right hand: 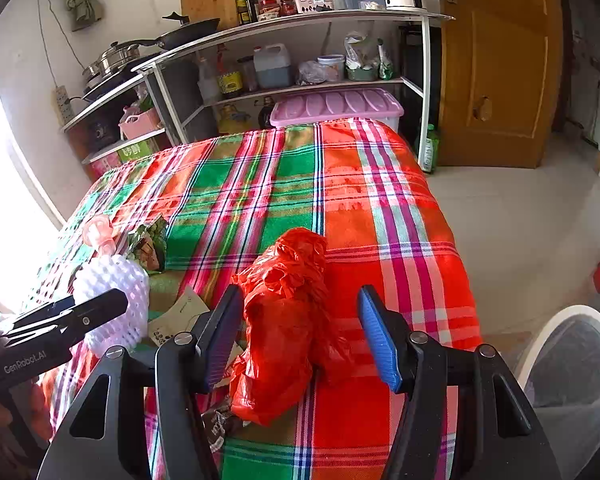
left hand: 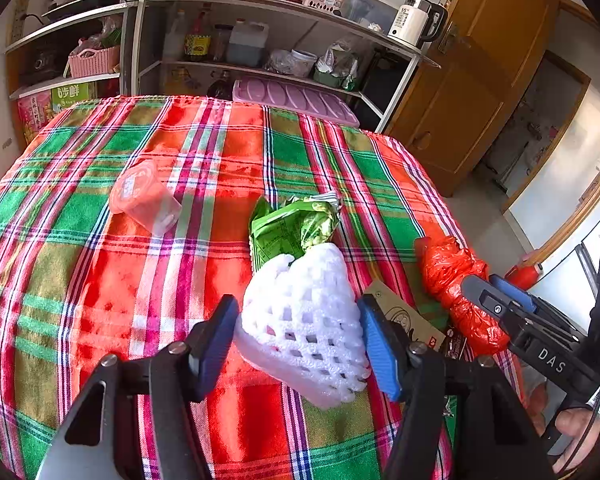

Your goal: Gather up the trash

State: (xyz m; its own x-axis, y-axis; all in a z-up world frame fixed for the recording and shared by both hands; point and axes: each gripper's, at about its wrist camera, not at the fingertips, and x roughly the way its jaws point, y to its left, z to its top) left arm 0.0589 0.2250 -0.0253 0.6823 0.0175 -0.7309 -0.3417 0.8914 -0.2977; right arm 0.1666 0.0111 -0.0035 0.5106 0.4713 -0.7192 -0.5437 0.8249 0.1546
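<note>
On the plaid tablecloth (left hand: 100, 280) lie a white foam fruit net (left hand: 304, 320), a green snack wrapper (left hand: 292, 228), a clear plastic cup with a pink lid (left hand: 144, 196), a brown card wrapper (left hand: 404, 312) and a crumpled red plastic bag (left hand: 456, 288). My left gripper (left hand: 300, 344) is open with the foam net between its fingers. My right gripper (right hand: 300, 336) is open around the red bag (right hand: 284, 328), which lies on the cloth. The foam net (right hand: 116, 300) and the left gripper's arm show at the left of the right wrist view.
A white mesh waste bin (right hand: 572, 368) stands on the floor right of the table. A metal shelf rack (left hand: 260, 40) with bottles, pans and a kettle stands behind the table. A pink storage box (right hand: 336, 108) is at the far edge. A wooden door (right hand: 500, 60) is at the right.
</note>
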